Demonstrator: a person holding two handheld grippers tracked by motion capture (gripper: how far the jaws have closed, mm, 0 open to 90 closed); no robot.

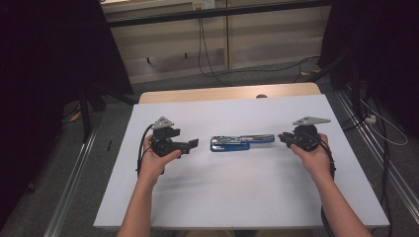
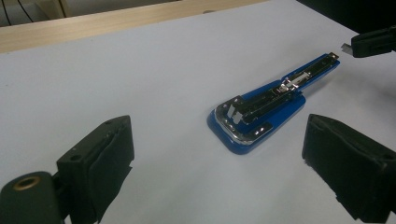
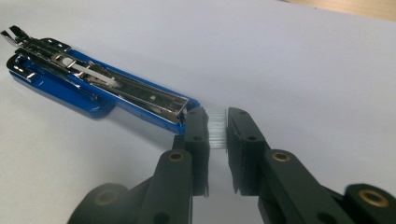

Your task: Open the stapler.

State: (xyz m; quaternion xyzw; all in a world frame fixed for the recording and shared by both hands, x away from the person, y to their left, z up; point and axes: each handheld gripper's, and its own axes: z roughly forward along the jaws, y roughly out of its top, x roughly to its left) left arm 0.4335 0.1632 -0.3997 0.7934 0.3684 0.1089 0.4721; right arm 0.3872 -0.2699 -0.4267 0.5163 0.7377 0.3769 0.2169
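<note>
Forearms: two bare forearms came in from the bottom of the high view, each hand gripping a black hand-held tool with a trailing black cable.
Left claw (image 1: 193, 144): held in the left hand (image 1: 157, 160), left of the stapler and pointing toward it; its jaws stood wide apart with nothing between them. In the left gripper view (image 2: 219, 163) the two black padded jaws sat at either side of the picture, and the stapler's broad rounded end lay on the bare surface beyond them, apart from both.
Right claw (image 1: 281, 138): held in the right hand (image 1: 316, 157), just off the stapler's narrow end. In the right gripper view (image 3: 217, 126) its jaws were drawn close together, pinching a short silvery strip of staples (image 3: 217, 128) between the pads.
Staple strip: clamped at the jaw tips, just beside the open end of the stapler's metal channel; whether it touched the channel could not be told.
Blue and chrome desk stapler (image 1: 241, 142): opened out flat, lying lengthwise near the middle of the surface between the two claws, its metal staple channel facing up.
Surface (image 1: 232, 197): a white sheet-covered top, with a strip of pale wood (image 1: 222, 92) showing along its far edge.
Grey plates: a grey three-cornered plate sat on top of each tool.
Background: grey floor, black cables and a pale panelled wall lay beyond the surface.
</note>
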